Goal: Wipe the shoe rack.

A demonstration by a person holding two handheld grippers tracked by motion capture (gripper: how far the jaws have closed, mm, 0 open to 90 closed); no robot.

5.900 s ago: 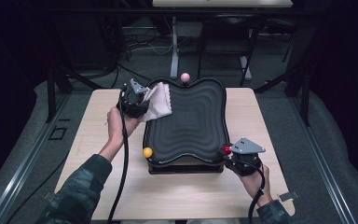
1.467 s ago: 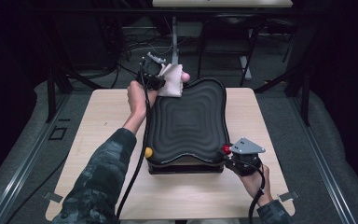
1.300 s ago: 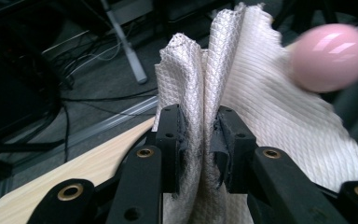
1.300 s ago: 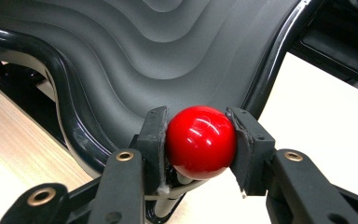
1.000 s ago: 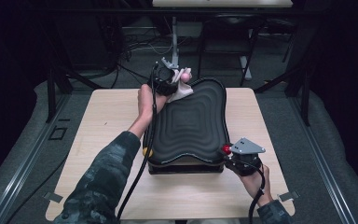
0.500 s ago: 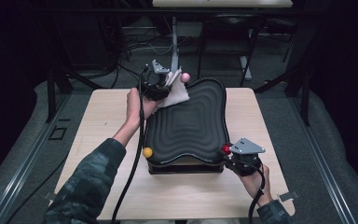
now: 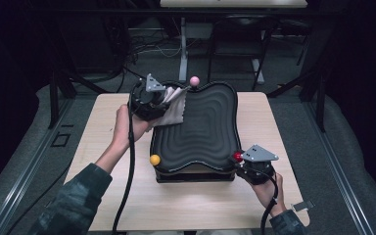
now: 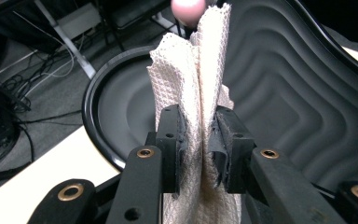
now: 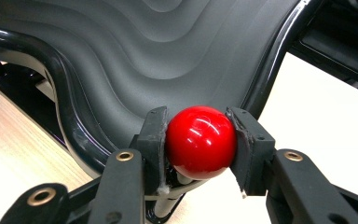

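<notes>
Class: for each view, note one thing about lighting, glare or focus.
High view: lit table, surroundings dark. Left gripper view: cloth sharp, pink ball behind it soft. Right gripper view: white glare spots on the red ball, sheen along the tray rim.

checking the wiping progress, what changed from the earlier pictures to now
The left gripper, shut on the cream waffle-weave cloth, carried it from the left edge of the black rippled tray up to the far corner by the pink ball knob, then back a little toward the near left. The right gripper stayed shut on the red ball knob; the yellow ball knob and the tray kept their places.
</notes>
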